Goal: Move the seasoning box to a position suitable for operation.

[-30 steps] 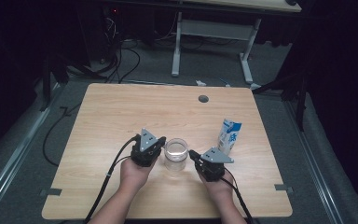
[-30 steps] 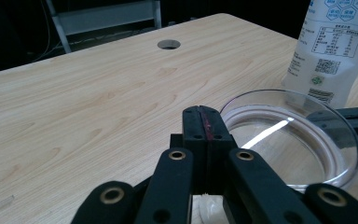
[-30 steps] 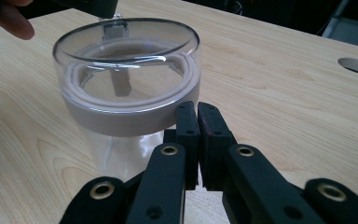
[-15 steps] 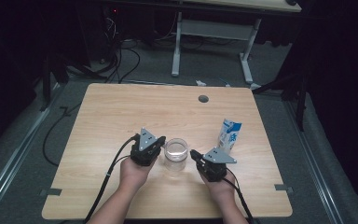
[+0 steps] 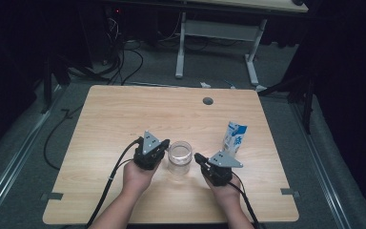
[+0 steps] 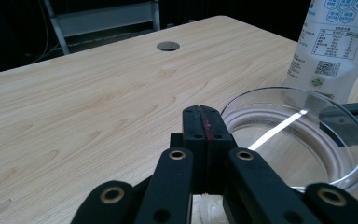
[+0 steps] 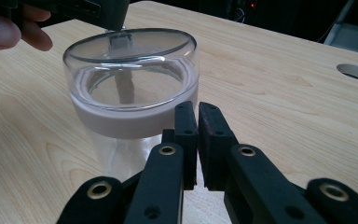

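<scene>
Left claw (image 5: 159, 150) sits just left of the clear jar (image 5: 179, 156) in the high view, right claw (image 5: 205, 161) just right of it; both tips point inward at the jar, which stands upright near the front middle of the bench (image 5: 124, 119). A milk carton (image 5: 233, 137) stands upright behind the right claw, apart from the jar. Neither claw holds anything here. Left gripper view: left claw (image 6: 204, 122) closed, jaws pressed flat together with nothing between them, tip close beside the rim of the jar (image 6: 303, 135); contact cannot be told. The carton (image 6: 328, 46) rises behind the jar, and the cable hole (image 6: 168, 46) shows far back on the bench. Right gripper view: right claw (image 7: 197, 119) nearly closed, a thin gap between the jaws, empty, aimed at the side of the jar (image 7: 130, 93) just below its pale band. The jar has a clear lid seated on top; the left claw's tip (image 7: 120, 37) shows at its far rim. Judgement: work at the approach stage. Jar flanked on both sides but not gripped, lid on, carton untouched. Grasping and everything after it is left.
</scene>
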Available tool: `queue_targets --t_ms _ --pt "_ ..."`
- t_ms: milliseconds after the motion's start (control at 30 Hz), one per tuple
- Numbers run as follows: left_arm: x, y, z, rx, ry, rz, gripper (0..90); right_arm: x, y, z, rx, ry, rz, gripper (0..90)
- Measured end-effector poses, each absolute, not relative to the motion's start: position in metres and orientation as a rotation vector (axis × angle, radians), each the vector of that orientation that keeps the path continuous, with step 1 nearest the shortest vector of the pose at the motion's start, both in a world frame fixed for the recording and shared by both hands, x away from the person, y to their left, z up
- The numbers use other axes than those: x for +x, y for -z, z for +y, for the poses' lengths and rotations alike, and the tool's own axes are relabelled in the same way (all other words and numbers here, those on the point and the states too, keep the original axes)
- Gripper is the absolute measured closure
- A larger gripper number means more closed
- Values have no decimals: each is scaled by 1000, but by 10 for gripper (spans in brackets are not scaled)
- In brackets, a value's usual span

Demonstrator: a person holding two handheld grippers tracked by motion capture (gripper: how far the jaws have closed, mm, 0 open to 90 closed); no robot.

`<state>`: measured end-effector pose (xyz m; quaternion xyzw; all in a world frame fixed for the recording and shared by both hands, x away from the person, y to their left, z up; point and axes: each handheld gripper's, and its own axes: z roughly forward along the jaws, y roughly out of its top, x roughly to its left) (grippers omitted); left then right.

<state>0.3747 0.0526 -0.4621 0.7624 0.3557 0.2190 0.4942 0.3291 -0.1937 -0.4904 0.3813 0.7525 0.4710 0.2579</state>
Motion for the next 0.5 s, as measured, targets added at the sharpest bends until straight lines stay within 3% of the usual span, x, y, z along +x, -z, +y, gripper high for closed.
queue_targets --t_ms 500 --pt "376 464 55 1826 -506 869 900 326 489 -190 995 -1280 2058 900"
